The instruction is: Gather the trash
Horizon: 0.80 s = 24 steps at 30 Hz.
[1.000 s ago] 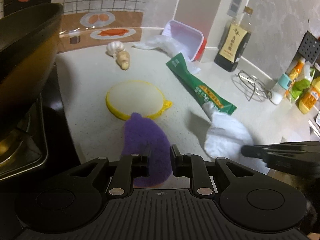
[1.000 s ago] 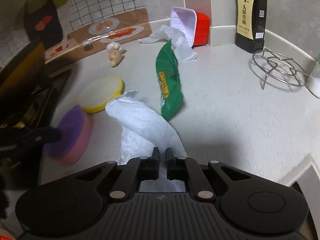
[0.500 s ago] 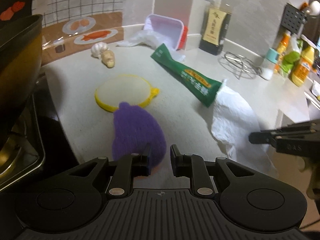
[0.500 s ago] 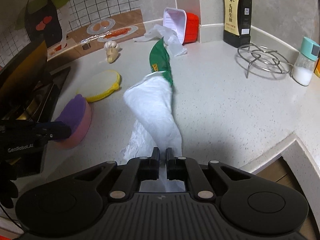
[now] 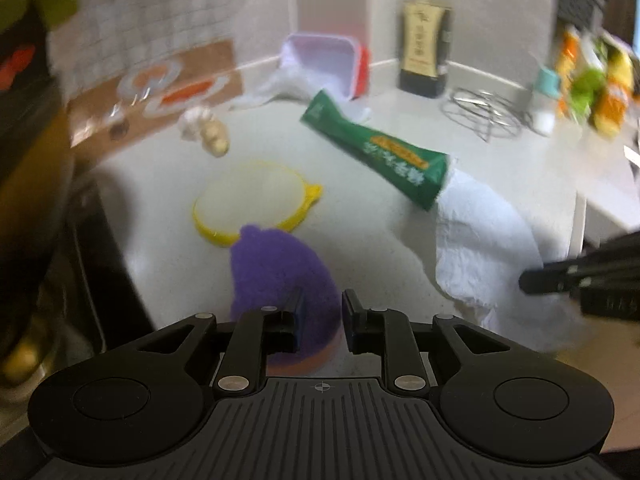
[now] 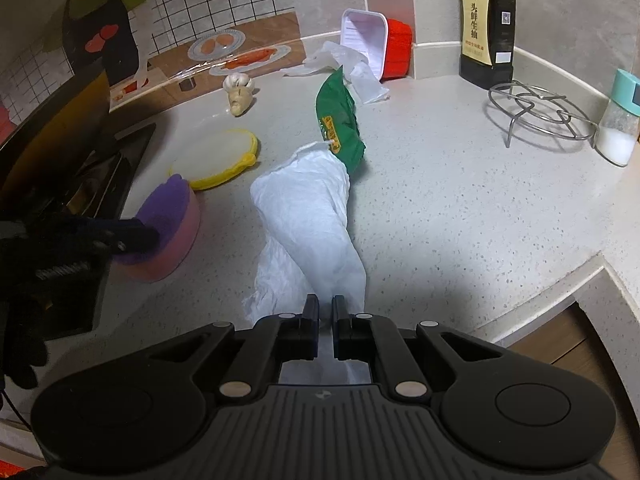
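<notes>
While the right gripper (image 6: 326, 312) pinches the paper towel (image 6: 308, 216), its drag could topple the green wrapper (image 6: 338, 118), and the left gripper (image 5: 322, 314), jaws opening around the sponge (image 5: 276, 264), may drop it.

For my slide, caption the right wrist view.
Right hand-held gripper shut on a white paper towel trailing across the speckled counter to a green wrapper.

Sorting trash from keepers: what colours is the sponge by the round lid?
Purple top over a pink base, clearest in the right wrist view.

Bare counter (image 6: 460, 208) right of green packet (image 6: 338, 120) — wire trivet (image 6: 536, 114) behind
</notes>
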Motion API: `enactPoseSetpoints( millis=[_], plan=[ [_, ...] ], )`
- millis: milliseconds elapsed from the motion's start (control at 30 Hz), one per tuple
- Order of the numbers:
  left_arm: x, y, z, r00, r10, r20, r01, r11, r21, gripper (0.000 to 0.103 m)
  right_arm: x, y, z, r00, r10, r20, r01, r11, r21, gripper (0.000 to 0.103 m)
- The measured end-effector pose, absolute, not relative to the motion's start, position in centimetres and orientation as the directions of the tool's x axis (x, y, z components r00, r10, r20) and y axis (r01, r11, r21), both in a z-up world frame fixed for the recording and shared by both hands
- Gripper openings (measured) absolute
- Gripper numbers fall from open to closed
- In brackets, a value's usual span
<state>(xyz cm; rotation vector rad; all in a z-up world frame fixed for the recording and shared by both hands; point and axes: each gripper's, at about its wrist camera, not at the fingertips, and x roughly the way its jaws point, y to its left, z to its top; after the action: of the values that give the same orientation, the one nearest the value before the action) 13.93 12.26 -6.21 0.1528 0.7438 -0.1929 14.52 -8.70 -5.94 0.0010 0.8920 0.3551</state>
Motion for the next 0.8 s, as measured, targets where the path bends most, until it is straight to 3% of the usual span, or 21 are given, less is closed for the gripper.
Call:
enactPoseSetpoints(
  millis=[33, 100, 133, 367, 567, 800],
  plan=[
    [13.9, 11.9, -6.3, 0.72, -0.123, -0.684, 0.241, 0.967, 0.081, 0.032, 14.5, -8.7, -6.0, 0.573, 0.302, -0.762, -0.301, 0.942, 0.147, 0.007],
    [13.9, 11.6, -6.3, 0.708, -0.156, -0.689, 0.262, 0.964, 0.051, 0.05, 14.5, -8.9, -6.1, 0.572, 0.3, -0.763, -0.297, 0.943, 0.148, 0.007],
    [14.0, 11.6, -6.4, 0.704, -0.169, -0.69, 0.268, 0.963, 0.038, 0.053, 14.4, -8.9, -6.1, 0.571, 0.3, -0.764, -0.296, 0.943, 0.149, 0.007],
    [14.6, 13.0, -6.1, 0.711, -0.21, -0.671, 0.241, 0.969, -0.048, 0.052, 14.2, -8.8, -6.3, 0.568, 0.288, -0.771, -0.296, 0.945, 0.135, 0.007],
    [15.4, 15.0, -5.1, 0.75, -0.18, -0.636, 0.135, 0.984, -0.119, 0.05, 13.9, -8.6, -6.5, 0.571, 0.277, -0.773, -0.304, 0.946, 0.113, 0.007],
    [17.3, 16.8, -5.2, 0.748, -0.079, -0.659, -0.024, 0.989, -0.147, 0.05, 13.8, -8.9, -6.6, 0.567, 0.279, -0.775, -0.306, 0.945, 0.116, 0.007]
  ],
)
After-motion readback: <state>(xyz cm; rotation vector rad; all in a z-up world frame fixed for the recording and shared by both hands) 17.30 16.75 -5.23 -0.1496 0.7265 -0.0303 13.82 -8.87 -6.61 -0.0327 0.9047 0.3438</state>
